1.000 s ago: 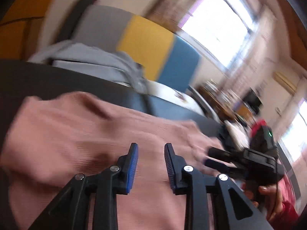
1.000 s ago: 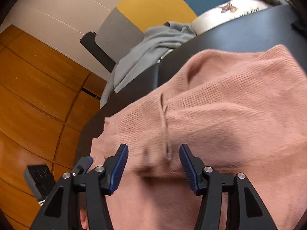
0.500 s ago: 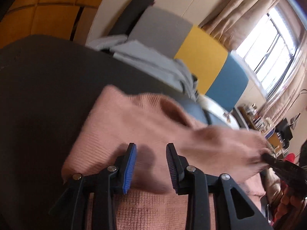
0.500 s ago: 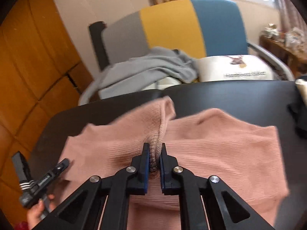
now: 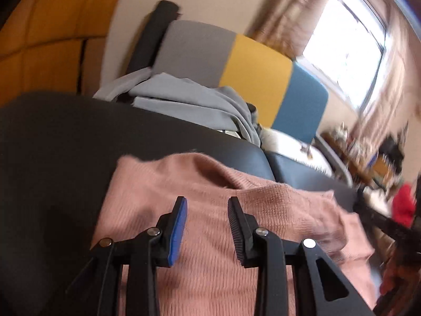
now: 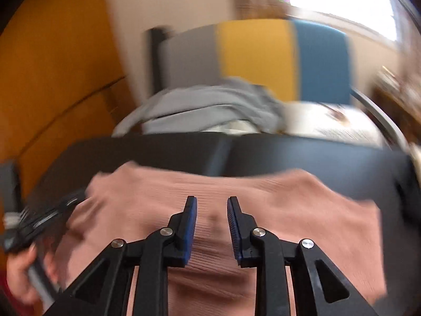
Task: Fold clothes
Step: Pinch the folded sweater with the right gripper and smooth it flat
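The left gripper is held with its jaws apart and nothing between them, just above the pink knit sweater, and the right gripper is likewise parted and empty over the same sweater. The sweater is spread on the black table, its far edge lying short of the table's far rim. Beyond the table, a grey garment is draped over a chair backed in grey, yellow and blue.

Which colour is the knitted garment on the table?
Dusty pink; the garment shows best in the left wrist view.
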